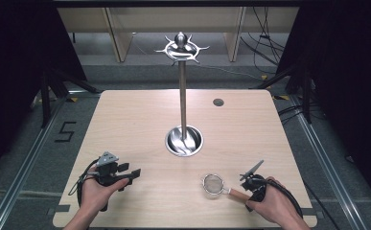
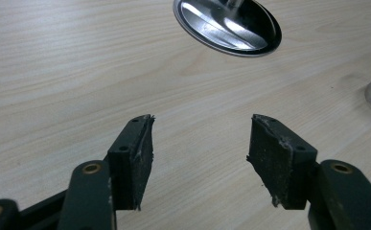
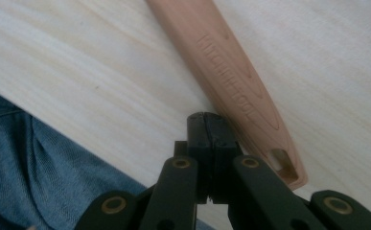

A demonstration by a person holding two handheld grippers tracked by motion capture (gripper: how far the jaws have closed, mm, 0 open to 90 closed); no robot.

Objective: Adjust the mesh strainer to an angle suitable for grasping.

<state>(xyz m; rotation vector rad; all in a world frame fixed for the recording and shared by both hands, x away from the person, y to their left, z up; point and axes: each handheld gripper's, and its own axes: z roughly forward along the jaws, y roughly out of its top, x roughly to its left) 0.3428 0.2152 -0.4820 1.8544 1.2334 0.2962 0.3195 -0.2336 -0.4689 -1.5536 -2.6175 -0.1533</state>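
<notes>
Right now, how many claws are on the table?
2. The left claw is near the table's left front, open. The right claw is at the right front, shut beside the strainer's wooden handle.

The bench [image 1: 125, 120] has a light wooden top with rounded corners. Near its middle stands a metal stand [image 1: 182, 96] with a round shiny base [image 1: 184, 142]. A small mesh strainer [image 1: 213, 185] with a wooden handle [image 3: 231, 72] lies near the front edge, right of the middle. A dark round hole [image 1: 218, 102] shows at the far side.

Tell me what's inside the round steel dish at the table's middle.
The polished round steel dish holds the foot of the tall steel pole and reflections. The spot beneath the pole's foot is covered.
</notes>
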